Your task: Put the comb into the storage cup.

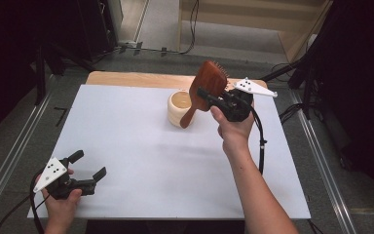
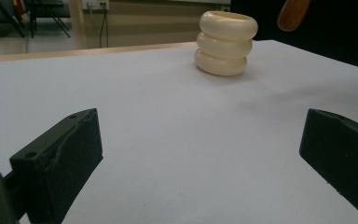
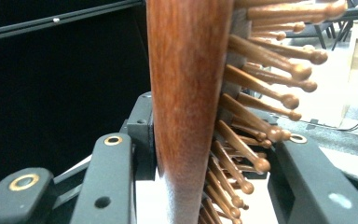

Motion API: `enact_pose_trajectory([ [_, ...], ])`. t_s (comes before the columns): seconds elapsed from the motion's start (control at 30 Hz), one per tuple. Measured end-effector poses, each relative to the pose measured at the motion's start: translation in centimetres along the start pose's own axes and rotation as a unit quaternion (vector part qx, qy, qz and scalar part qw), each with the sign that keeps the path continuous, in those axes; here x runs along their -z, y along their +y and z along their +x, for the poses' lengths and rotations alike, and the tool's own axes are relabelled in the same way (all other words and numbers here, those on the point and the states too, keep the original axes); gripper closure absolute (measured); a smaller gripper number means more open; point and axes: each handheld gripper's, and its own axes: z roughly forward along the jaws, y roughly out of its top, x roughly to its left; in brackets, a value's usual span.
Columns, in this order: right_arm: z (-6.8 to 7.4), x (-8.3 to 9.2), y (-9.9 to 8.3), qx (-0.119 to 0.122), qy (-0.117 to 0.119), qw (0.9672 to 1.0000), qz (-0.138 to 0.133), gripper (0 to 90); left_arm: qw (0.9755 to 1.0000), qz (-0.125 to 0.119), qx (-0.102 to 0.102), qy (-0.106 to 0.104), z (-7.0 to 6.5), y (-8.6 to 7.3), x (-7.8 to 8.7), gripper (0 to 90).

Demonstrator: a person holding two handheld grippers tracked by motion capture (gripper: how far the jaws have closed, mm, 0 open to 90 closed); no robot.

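Right gripper (image 1: 213,97) pinches a reddish wooden paddle hairbrush (image 1: 205,85) across its head; round-tipped wooden pins (image 3: 261,84) face one jaw, handle hanging over a cream, three-ringed ribbed cup (image 1: 178,108). Left gripper (image 1: 88,168) spread wide, empty, low above the smooth white tabletop (image 1: 151,161).

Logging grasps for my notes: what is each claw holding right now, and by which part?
The right claw grips the wooden hairbrush across its bristled head, handle pointing down toward the cream holder. The left claw is open, holding nothing.
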Motion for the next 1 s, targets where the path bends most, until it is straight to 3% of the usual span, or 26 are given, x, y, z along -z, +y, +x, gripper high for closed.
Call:
enact_pose_trajectory([
  [1.0, -1.4, -1.4, 2.6, -0.002, -0.014, 0.9996, -0.023, 55.2, 1.0, 0.001, -0.002, -0.003, -0.1, 0.0, -0.1, 0.0],
])
